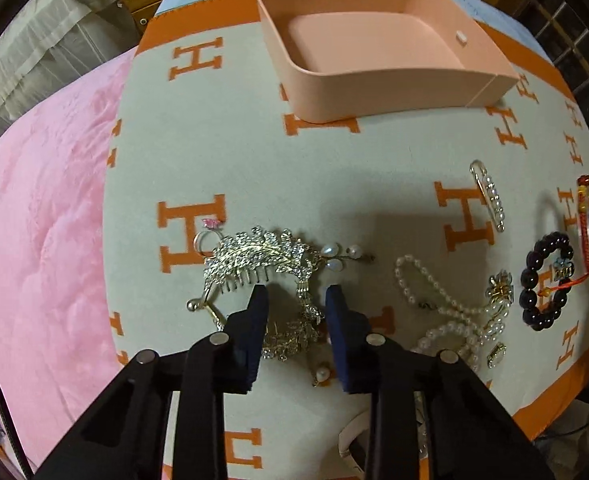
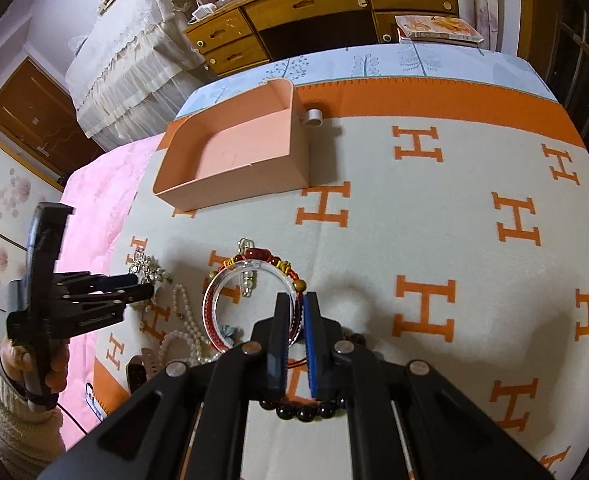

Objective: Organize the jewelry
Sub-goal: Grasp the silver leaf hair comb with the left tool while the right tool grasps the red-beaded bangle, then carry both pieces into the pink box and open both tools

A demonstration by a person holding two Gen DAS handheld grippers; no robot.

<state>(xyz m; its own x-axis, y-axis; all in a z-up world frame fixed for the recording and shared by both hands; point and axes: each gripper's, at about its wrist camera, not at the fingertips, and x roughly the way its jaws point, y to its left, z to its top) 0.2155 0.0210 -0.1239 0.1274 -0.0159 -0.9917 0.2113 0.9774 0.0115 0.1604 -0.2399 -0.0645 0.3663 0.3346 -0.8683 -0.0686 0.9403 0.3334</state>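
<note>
The right tool [image 2: 295,300] is nearly closed, gripping a clear bangle [image 2: 214,304] over the blanket [image 2: 454,160]; dark beads [image 2: 302,412] lie beneath it. The left tool [image 1: 296,292] is open, straddling a hair comb [image 1: 254,252], pearls [image 1: 434,300] to its right. Farther ahead sits the empty tray [image 1: 374,80].

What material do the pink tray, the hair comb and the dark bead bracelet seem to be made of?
Pink tray: likely matte card or plastic, with thin flat walls and no shine.
Hair comb: gold-toned metal set with sparkling clear stones, plus pearl-like beads.
Dark bead bracelet: glossy round beads, perhaps stone, glass or polished wood.
</note>
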